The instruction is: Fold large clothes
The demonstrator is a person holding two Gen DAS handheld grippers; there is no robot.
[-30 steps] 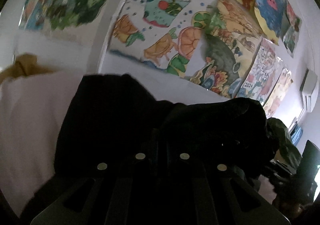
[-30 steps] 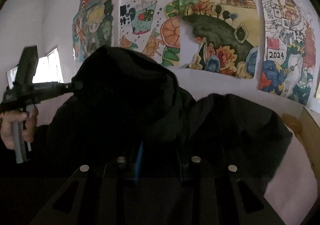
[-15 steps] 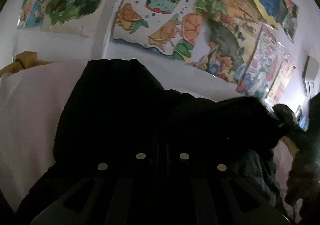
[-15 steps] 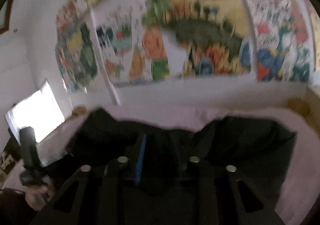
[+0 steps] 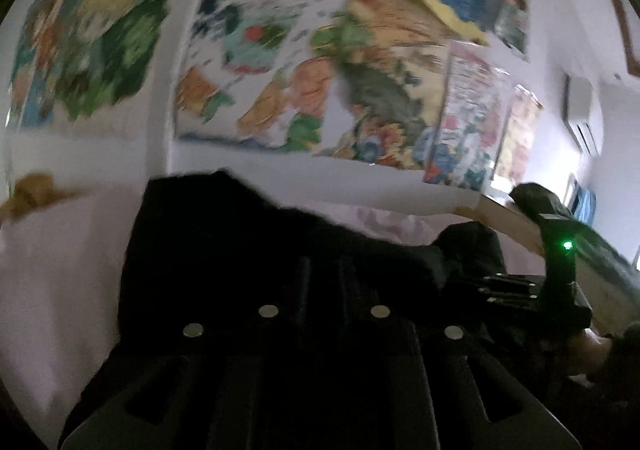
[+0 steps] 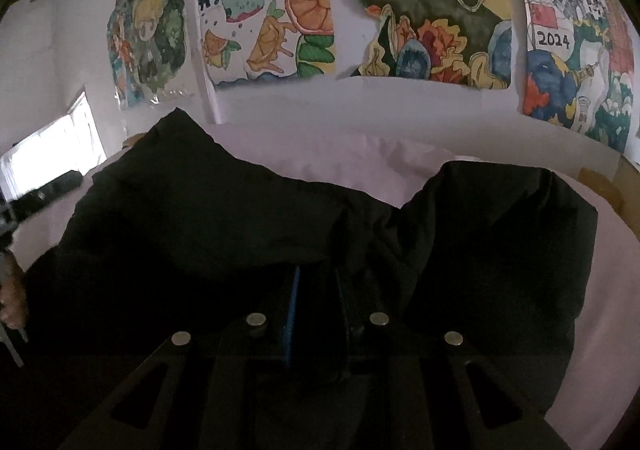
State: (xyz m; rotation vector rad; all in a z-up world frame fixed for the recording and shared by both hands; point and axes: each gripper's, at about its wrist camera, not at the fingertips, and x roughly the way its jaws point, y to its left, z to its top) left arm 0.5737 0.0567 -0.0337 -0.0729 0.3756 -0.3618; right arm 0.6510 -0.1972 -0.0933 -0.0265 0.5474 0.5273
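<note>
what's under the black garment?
The black garment lies on a pale pink sheet, visible past its far edge and to the right. Anything beneath the cloth itself is covered.

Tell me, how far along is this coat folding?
Early on. The black coat lies on the pink sheet, still bunched, no neat fold visible. In hand: both the left gripper and right gripper pinch its cloth. Left: flattening and folding it.

Your left gripper (image 5: 324, 270) has its fingertips buried in the black garment (image 5: 248, 250), so you can't tell their gap. Ahead of it the wall paintings (image 5: 256, 66) are motion-blurred. Your right gripper (image 6: 316, 290) hides its tips likewise; the garment runs past the frame's lower edge.
</note>
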